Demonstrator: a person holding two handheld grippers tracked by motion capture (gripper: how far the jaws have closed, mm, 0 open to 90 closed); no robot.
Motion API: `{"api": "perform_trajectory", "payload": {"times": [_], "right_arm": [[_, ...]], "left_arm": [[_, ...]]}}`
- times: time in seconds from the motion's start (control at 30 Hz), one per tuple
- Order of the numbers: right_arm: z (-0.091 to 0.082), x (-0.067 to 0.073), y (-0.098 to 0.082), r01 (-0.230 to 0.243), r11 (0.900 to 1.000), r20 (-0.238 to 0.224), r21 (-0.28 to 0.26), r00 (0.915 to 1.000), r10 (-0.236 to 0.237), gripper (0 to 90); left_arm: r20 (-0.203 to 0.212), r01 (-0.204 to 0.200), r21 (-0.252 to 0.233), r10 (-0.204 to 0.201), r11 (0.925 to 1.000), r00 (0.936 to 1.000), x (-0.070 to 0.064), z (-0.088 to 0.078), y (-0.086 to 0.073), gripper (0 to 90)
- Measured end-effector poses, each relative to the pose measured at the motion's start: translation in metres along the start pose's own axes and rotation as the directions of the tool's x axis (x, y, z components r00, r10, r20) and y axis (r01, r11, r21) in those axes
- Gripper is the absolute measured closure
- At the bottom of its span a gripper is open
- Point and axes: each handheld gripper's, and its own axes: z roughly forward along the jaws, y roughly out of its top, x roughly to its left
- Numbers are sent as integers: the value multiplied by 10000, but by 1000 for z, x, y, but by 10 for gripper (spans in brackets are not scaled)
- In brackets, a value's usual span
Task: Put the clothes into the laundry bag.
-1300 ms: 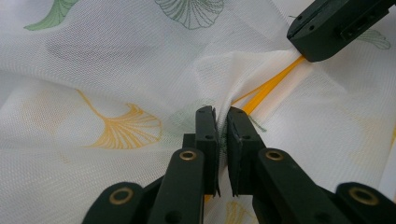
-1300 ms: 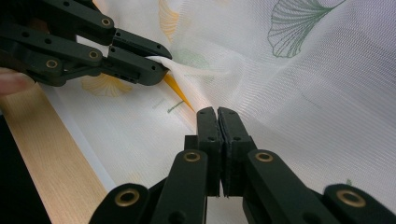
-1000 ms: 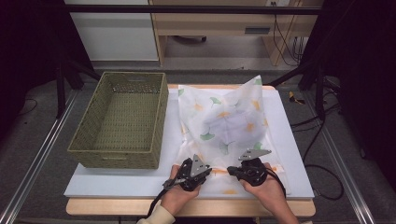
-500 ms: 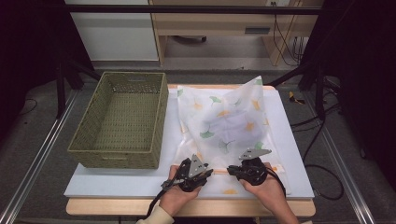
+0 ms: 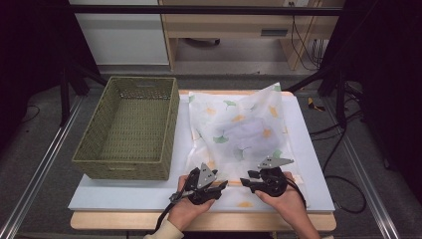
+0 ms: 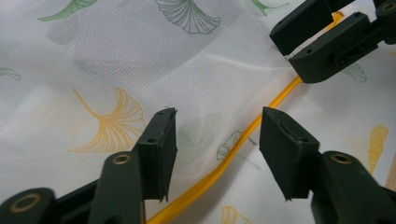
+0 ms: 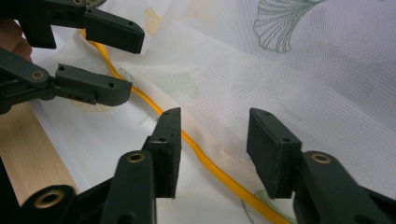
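A woven green basket (image 5: 127, 129) stands on the left half of the white tabletop (image 5: 124, 191), its long side just beside a sheer white mesh bag (image 5: 239, 132) printed with green and yellow ginkgo leaves. The bag covers the middle and right of the tabletop, its far corners near the back edge and its near hem close to the front edge.

At that front edge, a person's two hands hold the grippers over the bag's near end. The left gripper (image 5: 219, 185) sits left of centre; its jaws have just been opening and now stand apart, with the bag's orange zipper (image 6: 233, 154) running across the fabric between them and neither pad pressing on it. The right gripper (image 5: 249, 179), just to its right and pointing toward it, has also just been opening; its jaws are parted above the same zipper line, the fabric lying loose under them.

A darker shape shows faintly through the mesh near the bag's middle, possibly something inside; the high view is too soft to tell.
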Motion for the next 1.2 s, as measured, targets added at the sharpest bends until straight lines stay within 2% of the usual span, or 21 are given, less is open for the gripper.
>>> {"api": "perform_trajectory", "payload": {"times": [0.07,0.2,0.3,0.4,0.43,0.57,0.63,0.77,0.9,1.1,1.2], "right_arm": [[-3,-2,1,-15,9996,126,-280,9999,19,461],[-5,-4,2,-86,9990,271,-433,9996,98,408],[-7,-5,3,177,9978,560,-642,9983,-141,357],[-7,-5,4,226,9968,718,-764,9973,-171,293],[-8,-5,5,197,9960,863,-876,9962,-121,242],[-9,-5,6,299,9925,1097,-1183,9938,-169,174],[-11,-4,7,562,9878,1367,-1455,9900,-362,114],[-14,-3,8,602,9828,1481,-1747,9884,-342,117],[-15,-4,8,784,9810,1646,-1778,9851,-489,140],[-15,-3,8,943,9800,1968,-1752,9787,-589,188],[-15,-3,8,993,9789,1970,-1788,9784,-633,190]], "left_arm": [[-6,9,-43,-9,10000,10000,1,-2,1,395],[-145,101,-119,-103,9999,9998,2,-6,0,356],[-174,128,32,-128,9999,9998,2,-7,-1,266],[-362,244,63,-242,9997,9991,2,-8,0,221],[-373,287,46,-286,9996,9989,3,-11,0,188],[-372,378,-60,-380,9993,9986,3,-16,2,157],[-270,430,-157,-434,9990,9987,4,-22,2,128],[-298,617,-356,-628,9975,9976,5,-33,1,111],[-269,653,-471,-667,9968,9974,6,-41,-1,103],[-474,954,-800,-994,9922,9939,17,-63,-5,101],[-585,1072,-832,-1122,9908,9920,20,-70,-10,109]]}}
